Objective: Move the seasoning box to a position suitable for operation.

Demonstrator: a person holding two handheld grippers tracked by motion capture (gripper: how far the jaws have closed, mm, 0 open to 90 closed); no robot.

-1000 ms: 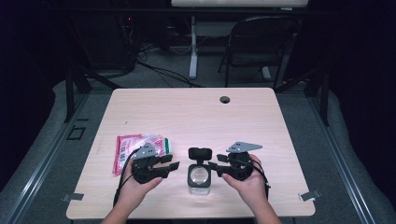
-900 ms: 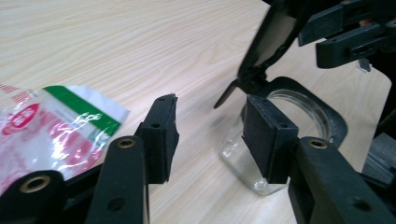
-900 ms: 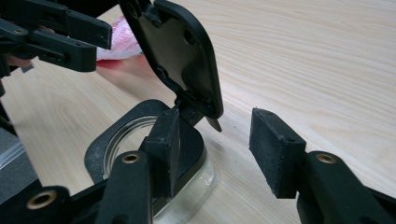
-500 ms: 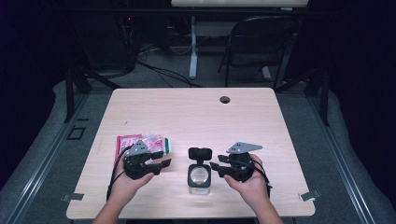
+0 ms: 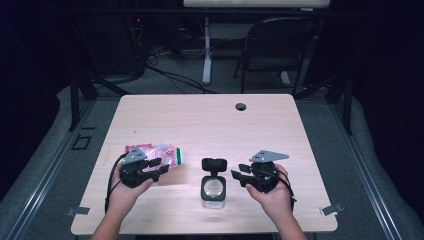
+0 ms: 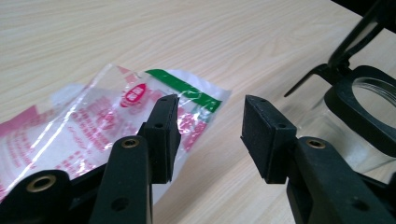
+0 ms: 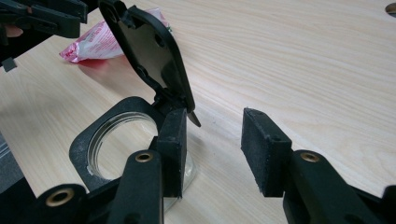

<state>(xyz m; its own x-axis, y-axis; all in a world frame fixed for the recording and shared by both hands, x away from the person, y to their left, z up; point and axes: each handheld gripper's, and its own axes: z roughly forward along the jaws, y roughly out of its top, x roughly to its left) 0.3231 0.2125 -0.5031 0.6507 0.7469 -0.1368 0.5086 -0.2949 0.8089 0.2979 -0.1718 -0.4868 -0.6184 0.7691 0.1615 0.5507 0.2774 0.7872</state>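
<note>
A clear plastic bag with pink print and a green strip lies flat at the table's left. My left gripper hovers at the bag's near edge, pointing right. In the left gripper view its jaws stand apart and have just been closing a little, with the left pad over the bag and nothing pinched. A small clear jar with a black hinged lid flipped up stands at centre front. My right gripper points left at the jar. Its jaws have just been closing with nothing between them, beside the jar rim.
The light wooden table has a round cable hole near its far edge. A folding chair and cables sit on the floor beyond it. In the right gripper view, the raised lid stands close to the left pad.
My left hand has moved left, away from the jar, and now sits at the bag's near edge. The right hand has stayed beside the jar.
</note>
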